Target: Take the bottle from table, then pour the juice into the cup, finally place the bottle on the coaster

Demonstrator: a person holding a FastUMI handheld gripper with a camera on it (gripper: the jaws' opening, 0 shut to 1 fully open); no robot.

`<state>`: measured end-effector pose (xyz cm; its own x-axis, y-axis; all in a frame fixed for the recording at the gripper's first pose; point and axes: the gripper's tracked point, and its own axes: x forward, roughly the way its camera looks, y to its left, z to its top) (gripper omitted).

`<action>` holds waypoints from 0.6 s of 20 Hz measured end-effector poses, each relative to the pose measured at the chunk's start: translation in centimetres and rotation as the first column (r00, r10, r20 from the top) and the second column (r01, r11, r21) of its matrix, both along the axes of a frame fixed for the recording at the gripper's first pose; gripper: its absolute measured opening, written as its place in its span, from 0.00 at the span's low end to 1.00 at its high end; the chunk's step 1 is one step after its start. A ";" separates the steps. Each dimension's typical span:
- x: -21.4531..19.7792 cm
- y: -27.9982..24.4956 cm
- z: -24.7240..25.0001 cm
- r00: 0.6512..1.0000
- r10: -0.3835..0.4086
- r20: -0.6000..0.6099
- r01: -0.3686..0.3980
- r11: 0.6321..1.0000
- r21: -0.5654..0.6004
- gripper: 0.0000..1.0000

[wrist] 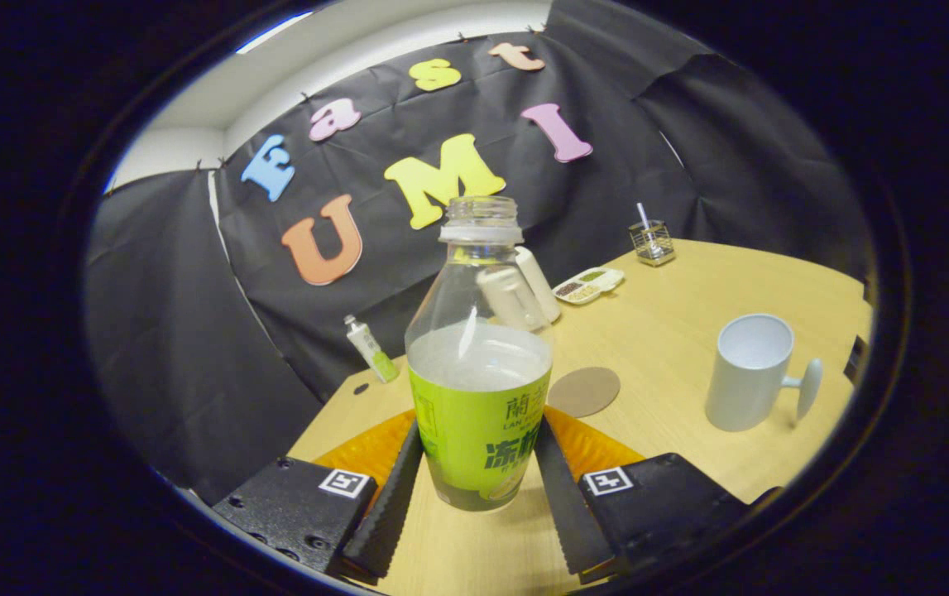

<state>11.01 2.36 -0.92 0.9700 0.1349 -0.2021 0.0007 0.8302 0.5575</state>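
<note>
In the gripper view, the tool (478,488) has its two fingers set on either side of the bottle (478,364), one against each flank of the green label, so it holds the bottle between them. The bottle stands upright, uncapped, its clear upper part showing liquid up to just above the label; its base appears at or just over the pale wooden worktop (689,348), and I cannot tell whether it touches.

Just beyond the bottle, to its right, lies the round brown coaster (583,391), flat on the worktop. Further right stands the white cup (749,372), upright, its handle turned away from the bottle; what is inside it cannot be seen.

Behind the bottle stand two pale cylindrical containers (536,281), partly seen through the clear plastic. Near them lies a small divided tray (588,285) with bits of food in its compartments, and beyond that a small wire basket (652,242) holding a thin stick. A small green-and-white tube (371,348) stands left of the bottle, near the worktop's edge.
</note>
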 end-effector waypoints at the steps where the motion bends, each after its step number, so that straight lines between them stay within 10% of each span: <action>1: 0.1 -0.1 0.3 1.000 0.002 0.010 -0.003 0.999 0.043 0.80; 12: 1.0 -0.7 1.6 0.993 -0.006 0.116 -0.055 0.854 0.517 0.78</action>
<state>12.06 1.69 0.64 0.9767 0.2143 0.0105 -0.1016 0.4190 0.9023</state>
